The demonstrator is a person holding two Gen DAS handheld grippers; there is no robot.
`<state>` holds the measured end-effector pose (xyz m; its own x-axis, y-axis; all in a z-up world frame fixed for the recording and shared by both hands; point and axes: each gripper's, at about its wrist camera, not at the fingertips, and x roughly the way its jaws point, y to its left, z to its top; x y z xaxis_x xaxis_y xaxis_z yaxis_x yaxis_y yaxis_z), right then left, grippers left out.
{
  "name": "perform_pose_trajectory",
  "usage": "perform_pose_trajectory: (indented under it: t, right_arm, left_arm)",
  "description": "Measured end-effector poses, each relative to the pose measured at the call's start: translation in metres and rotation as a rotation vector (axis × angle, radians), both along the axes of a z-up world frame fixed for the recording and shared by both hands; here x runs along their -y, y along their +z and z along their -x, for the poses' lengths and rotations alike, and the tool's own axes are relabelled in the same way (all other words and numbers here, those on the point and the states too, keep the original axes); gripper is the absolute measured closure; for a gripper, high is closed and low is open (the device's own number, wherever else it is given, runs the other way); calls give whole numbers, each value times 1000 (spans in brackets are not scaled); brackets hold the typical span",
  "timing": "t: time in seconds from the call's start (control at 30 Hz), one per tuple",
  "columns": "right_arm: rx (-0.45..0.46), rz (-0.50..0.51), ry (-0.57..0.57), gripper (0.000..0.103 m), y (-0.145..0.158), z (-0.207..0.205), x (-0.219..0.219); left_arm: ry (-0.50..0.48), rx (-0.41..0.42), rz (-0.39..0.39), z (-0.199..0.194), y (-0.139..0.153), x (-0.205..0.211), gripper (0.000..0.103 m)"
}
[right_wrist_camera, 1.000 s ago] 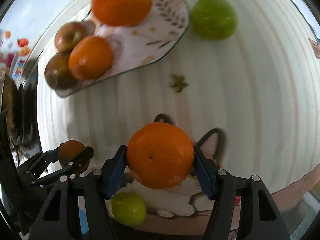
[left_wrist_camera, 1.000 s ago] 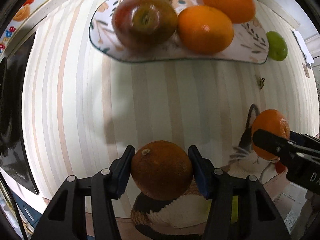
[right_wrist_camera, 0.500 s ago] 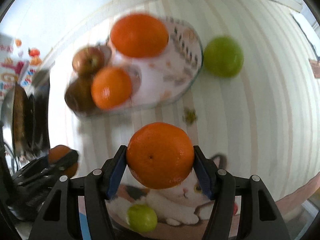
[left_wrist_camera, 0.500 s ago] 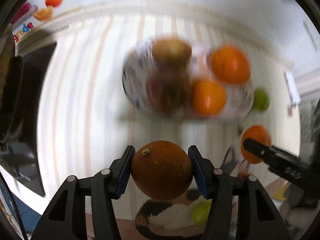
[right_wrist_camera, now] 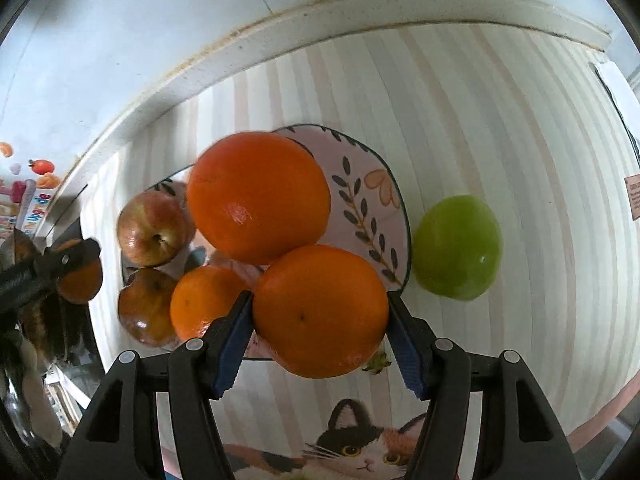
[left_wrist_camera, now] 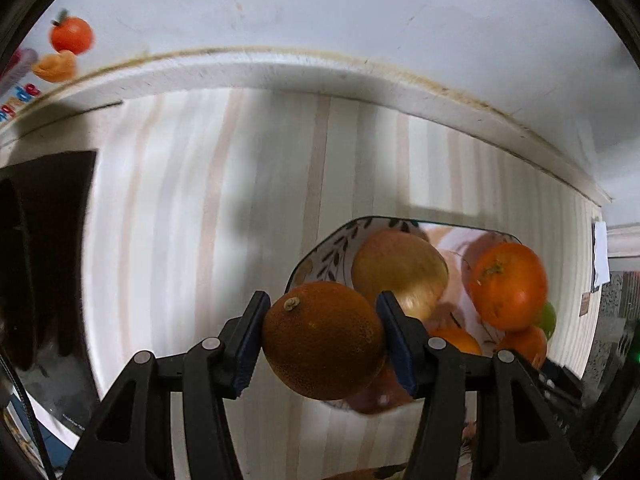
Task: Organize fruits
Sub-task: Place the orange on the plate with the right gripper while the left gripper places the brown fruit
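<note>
My left gripper point(left_wrist_camera: 322, 340) is shut on a dark brownish orange point(left_wrist_camera: 322, 338), held at the left rim of the patterned plate point(left_wrist_camera: 340, 236). My right gripper point(right_wrist_camera: 320, 312) is shut on a bright orange point(right_wrist_camera: 320, 310), held over the near edge of the plate point(right_wrist_camera: 368, 200). The plate holds a large orange point(right_wrist_camera: 258, 196), a smaller orange point(right_wrist_camera: 204, 300) and two reddish apples point(right_wrist_camera: 154, 228) point(right_wrist_camera: 146, 306). A green apple point(right_wrist_camera: 458, 246) lies on the table just right of the plate. The left gripper with its orange also shows in the right wrist view point(right_wrist_camera: 76, 266), left of the plate.
The striped tablecloth point(right_wrist_camera: 480, 120) runs back to a white ledge and wall point(left_wrist_camera: 320, 12). A cat picture point(right_wrist_camera: 360, 448) is printed near the front edge. A dark object point(left_wrist_camera: 44, 240) stands at the left. A small dried leaf bit point(right_wrist_camera: 376, 362) lies by the plate.
Both grippers have moved forward to the plate with their oranges still held. The plate and its fruit now sit much closer in both views.
</note>
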<state>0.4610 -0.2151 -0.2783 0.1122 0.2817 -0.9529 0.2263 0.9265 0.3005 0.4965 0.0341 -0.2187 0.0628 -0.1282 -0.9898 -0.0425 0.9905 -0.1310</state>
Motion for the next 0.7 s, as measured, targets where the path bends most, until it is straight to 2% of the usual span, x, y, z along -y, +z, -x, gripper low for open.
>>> perform_pose_trajectory:
  t: [0.13, 0.23, 0.33, 0.57, 0.7]
  right_arm:
    - [-19, -5, -3, 36, -9, 0, 0]
    - [-19, -11, -6, 36, -15, -1, -4]
    - [-21, -19, -5, 36, -18, 0, -3]
    - [-34, -40, 1, 35, -21, -4, -4]
    - [-37, -40, 10, 26, -19, -8, -9]
  left_arm:
    - [-4, -5, 19, -10, -2, -1, 49]
    - [-17, 2, -27, -10, -2, 1, 49]
    - [0, -4, -26, -5, -6, -2, 49]
    - [52, -34, 19, -9, -12, -11, 46]
    - [50, -29, 13, -8, -10, -8, 45]
